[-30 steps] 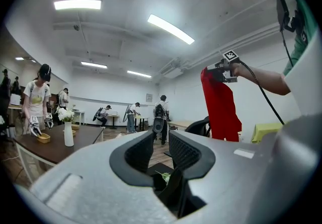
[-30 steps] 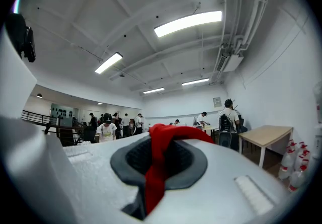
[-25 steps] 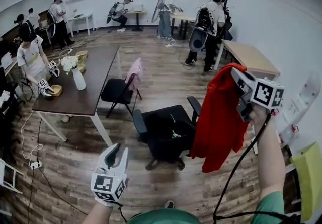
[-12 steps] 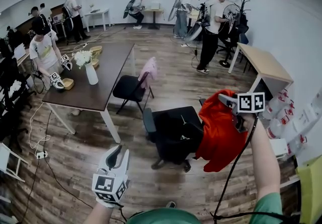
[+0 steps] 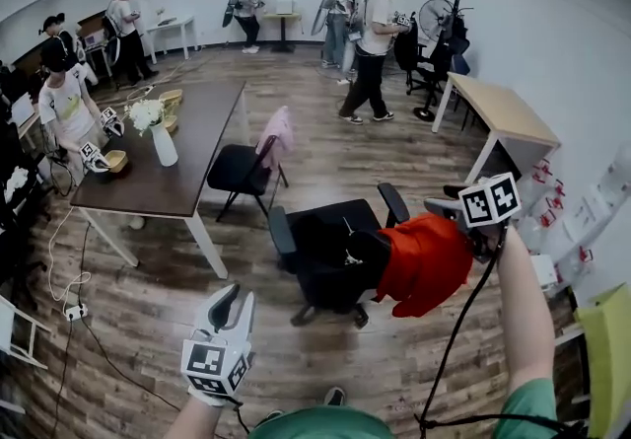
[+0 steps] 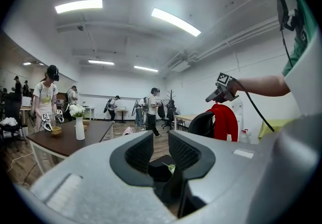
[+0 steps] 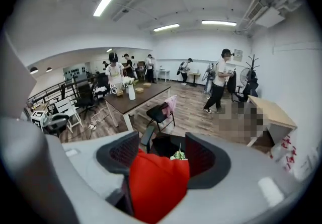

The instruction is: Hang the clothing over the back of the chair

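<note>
A red garment point(image 5: 424, 264) hangs over the back of a black office chair point(image 5: 320, 255), draping down its far side. My right gripper point(image 5: 436, 210) sits at the garment's top edge. Its jaws are opening, and in the right gripper view a fold of the red cloth point(image 7: 158, 182) lies loosely between them, above the chair seat point(image 7: 163, 145). My left gripper point(image 5: 227, 304) stays low in front of me, open and empty. The left gripper view looks between its jaws point(image 6: 160, 150) at the chair back point(image 6: 202, 123), the red garment point(image 6: 225, 120) and the right gripper point(image 6: 217, 93).
A brown table point(image 5: 187, 171) with a vase of white flowers point(image 5: 158, 136) stands at the left. Beside it is a black chair point(image 5: 237, 171) with a pink garment point(image 5: 279, 131). A wooden desk point(image 5: 503, 111) is at the right. A person point(image 5: 370, 42) walks behind; others stand around.
My right gripper came down with the red garment from high in the air onto the chair back, and its jaws went from shut to open. The left gripper stayed put.
</note>
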Action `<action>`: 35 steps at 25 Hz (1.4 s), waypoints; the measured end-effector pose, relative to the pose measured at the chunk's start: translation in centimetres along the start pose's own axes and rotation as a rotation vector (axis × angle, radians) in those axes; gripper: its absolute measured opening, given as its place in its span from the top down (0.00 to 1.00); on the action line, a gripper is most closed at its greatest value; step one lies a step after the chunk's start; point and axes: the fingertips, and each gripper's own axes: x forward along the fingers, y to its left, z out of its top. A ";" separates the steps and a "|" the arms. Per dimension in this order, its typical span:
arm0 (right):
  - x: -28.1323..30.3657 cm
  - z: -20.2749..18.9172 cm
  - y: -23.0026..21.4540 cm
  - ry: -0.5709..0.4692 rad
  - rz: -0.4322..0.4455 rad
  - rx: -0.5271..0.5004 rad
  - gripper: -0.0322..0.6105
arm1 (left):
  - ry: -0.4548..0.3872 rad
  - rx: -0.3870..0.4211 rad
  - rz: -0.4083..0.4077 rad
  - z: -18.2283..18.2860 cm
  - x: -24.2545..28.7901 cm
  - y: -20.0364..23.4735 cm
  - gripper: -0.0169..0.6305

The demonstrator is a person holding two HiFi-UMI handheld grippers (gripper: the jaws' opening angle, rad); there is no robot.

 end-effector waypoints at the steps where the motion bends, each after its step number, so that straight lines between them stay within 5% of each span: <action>1: -0.6 0.2 0.2 -0.032 -0.004 0.023 0.51 | -0.001 0.000 -0.009 0.0 0.0 0.0 0.82; 7: -4.1 1.4 2.7 -0.229 -0.035 0.082 0.53 | -0.008 -0.006 -0.059 -0.1 -0.4 -0.2 0.82; 18: -8.9 -0.4 10.4 -0.420 -0.127 0.105 0.80 | 0.006 -0.021 -0.151 -1.9 -3.4 0.0 0.82; 35: -13.7 -7.7 22.5 -0.597 -0.276 0.174 0.87 | -0.004 0.021 -0.322 -1.8 -6.8 -0.9 0.83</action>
